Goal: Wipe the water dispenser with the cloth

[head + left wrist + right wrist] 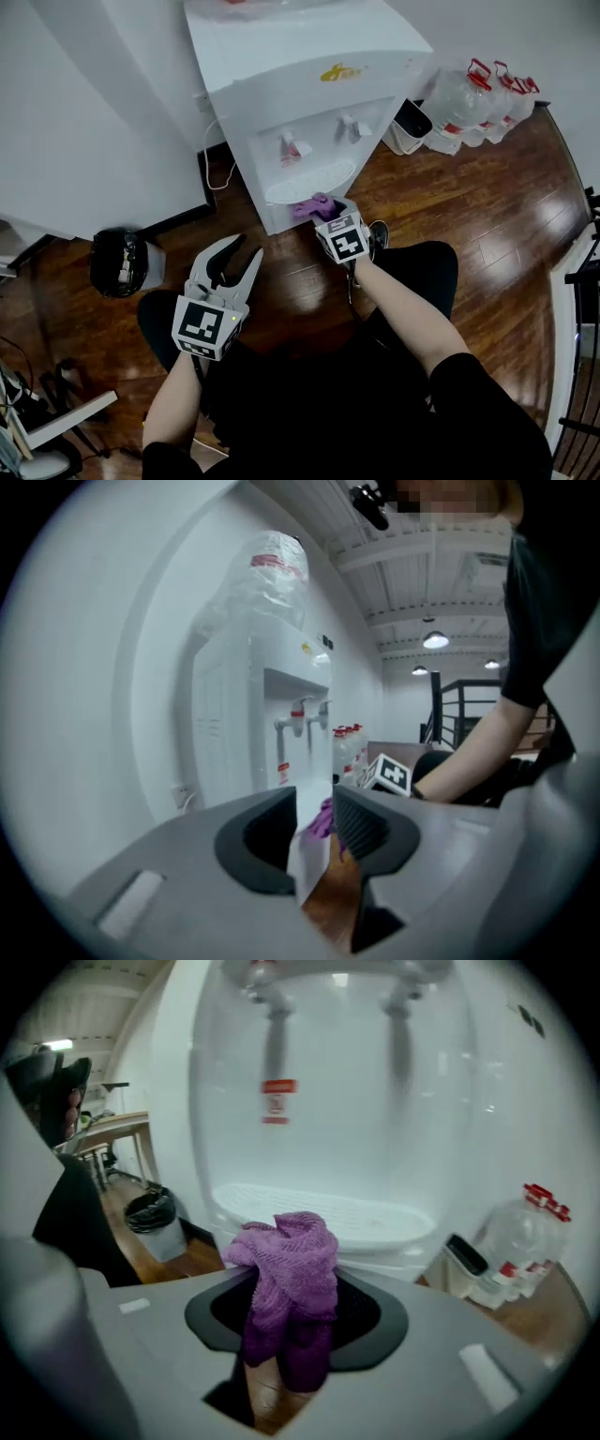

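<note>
The white water dispenser [300, 84] stands against the wall, with two taps [319, 136] over an oval drip tray [309, 180]. My right gripper [325, 210] is shut on a bunched purple cloth [314, 203], held just below the front edge of that tray. In the right gripper view the cloth [289, 1269] bulges up from between the jaws of the right gripper [291, 1314], with the drip tray [328, 1213] close behind it. My left gripper [236, 262] hangs lower left over the wooden floor, away from the dispenser. The left gripper [316, 829] stands slightly open with nothing between its jaws.
A black bin [120, 262] sits on the floor at the left. Several water bottles [478, 103] and a small white bin [409, 127] stand right of the dispenser. A white cable [214, 155] runs down the wall. The person's dark-clad legs [422, 272] are near the dispenser's base.
</note>
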A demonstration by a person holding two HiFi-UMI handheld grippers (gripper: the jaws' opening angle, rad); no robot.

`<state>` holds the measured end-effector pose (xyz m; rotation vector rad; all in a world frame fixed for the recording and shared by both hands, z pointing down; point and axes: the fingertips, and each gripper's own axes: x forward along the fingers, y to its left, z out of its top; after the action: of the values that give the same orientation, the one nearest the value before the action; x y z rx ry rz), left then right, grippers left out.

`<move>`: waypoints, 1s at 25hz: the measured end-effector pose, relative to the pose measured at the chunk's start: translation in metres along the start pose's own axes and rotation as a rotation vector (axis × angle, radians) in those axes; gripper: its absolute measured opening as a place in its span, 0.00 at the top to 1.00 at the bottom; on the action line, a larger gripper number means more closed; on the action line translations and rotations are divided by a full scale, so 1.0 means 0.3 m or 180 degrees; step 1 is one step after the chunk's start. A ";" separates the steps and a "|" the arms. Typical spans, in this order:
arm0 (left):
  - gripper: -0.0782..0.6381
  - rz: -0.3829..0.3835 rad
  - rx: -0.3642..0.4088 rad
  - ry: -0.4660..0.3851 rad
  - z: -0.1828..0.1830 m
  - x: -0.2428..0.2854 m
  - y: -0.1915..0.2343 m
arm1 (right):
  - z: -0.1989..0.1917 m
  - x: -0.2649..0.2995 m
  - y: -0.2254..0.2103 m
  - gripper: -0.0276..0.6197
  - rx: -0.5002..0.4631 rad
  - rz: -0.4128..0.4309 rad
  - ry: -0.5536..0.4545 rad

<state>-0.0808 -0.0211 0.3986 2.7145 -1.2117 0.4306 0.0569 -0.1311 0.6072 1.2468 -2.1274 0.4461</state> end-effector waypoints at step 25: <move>0.70 -0.0231 0.0210 -0.0726 0.042 0.227 0.092 | -0.064 0.122 0.003 0.66 0.0126 -0.0209 -0.0208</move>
<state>-0.0556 -0.0907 0.4083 2.9181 -1.1632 0.1574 0.0497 -0.1439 0.6458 1.3664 -2.1342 0.4263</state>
